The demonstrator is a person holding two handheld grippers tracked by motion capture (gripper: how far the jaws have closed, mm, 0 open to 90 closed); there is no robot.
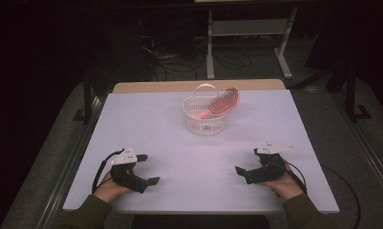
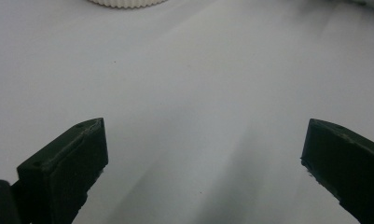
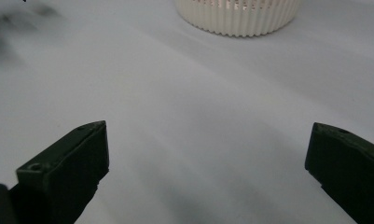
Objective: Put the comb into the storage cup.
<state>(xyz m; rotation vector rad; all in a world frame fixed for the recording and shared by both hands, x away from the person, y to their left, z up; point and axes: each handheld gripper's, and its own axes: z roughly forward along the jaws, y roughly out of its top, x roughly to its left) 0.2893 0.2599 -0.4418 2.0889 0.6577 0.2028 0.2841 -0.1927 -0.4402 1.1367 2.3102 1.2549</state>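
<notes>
A white slotted basket [image 1: 206,118] stands at the far middle of the white table [image 1: 146,114]. A pink hairbrush [image 1: 219,104] leans inside it, its head sticking out over the right rim. My left gripper [image 1: 148,169] rests near the front left, held in a hand, its jaws wide apart with nothing between them. At the front right, my right gripper [image 1: 247,162] is held the same way, open and empty. The basket's ribbed base [image 3: 238,16] fills the top of the right gripper view, and its lower edge [image 2: 128,3] peeks into the left gripper view.
A wooden strip [image 1: 198,86] runs along the table's far edge. Beyond it stand a white desk frame [image 1: 249,33] and loose cables [image 1: 179,62] on a dark floor. Bare white tabletop lies between the two grippers and the basket.
</notes>
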